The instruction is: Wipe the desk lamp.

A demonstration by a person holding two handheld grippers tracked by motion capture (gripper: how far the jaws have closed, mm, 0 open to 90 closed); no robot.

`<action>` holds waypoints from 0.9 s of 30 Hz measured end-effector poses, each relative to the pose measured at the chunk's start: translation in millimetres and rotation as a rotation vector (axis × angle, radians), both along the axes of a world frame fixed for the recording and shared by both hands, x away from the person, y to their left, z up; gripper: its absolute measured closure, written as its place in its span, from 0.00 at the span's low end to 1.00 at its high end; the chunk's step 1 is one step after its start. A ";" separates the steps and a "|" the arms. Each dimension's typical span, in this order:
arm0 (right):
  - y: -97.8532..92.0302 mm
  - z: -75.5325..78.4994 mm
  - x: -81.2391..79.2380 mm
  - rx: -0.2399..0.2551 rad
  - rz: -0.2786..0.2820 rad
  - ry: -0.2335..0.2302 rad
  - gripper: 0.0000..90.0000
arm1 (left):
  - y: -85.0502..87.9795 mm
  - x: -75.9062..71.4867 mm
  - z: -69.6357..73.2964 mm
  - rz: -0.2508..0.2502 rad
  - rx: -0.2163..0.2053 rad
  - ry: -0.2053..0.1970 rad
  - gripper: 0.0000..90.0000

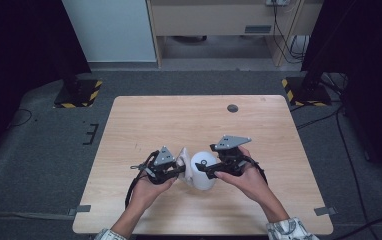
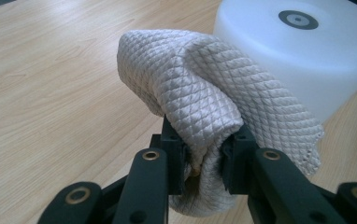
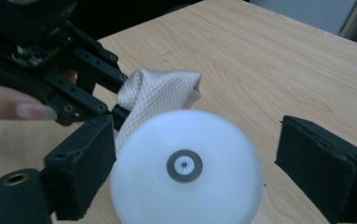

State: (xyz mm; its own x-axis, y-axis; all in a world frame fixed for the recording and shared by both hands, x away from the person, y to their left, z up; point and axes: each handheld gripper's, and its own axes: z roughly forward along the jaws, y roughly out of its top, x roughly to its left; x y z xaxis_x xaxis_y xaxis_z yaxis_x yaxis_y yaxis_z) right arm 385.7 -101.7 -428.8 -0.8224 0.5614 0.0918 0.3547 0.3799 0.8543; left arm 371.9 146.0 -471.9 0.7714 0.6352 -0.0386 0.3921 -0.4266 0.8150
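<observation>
A white, diamond-textured cloth (image 2: 204,88) is bunched between the jaws of my left gripper (image 2: 204,140), which is shut on it. In the high view this gripper (image 1: 181,170) sits at the table's front middle, with the cloth (image 1: 184,159) against a white cylinder (image 1: 204,181). The cylinder (image 3: 186,186) has a dark ring on its top and stands between the jaws of my right gripper (image 3: 200,144). Its left pad (image 3: 81,163) is close beside the cylinder and its right pad (image 3: 321,163) stands well apart, so this gripper is open. The cloth (image 3: 160,95) touches the cylinder's far side.
The wooden table (image 1: 144,120) has a small dark round disc (image 1: 232,108) near its far edge. Two stands with yellow-and-black striped bases (image 1: 79,94) (image 1: 304,91) flank the far corners on the floor. Cables run along the floor at the right.
</observation>
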 end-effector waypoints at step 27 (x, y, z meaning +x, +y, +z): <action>-0.6 -24.4 -6.3 -0.070 0.053 -0.001 0.10 | -0.3 -3.0 12.9 -0.007 -0.032 -0.010 0.82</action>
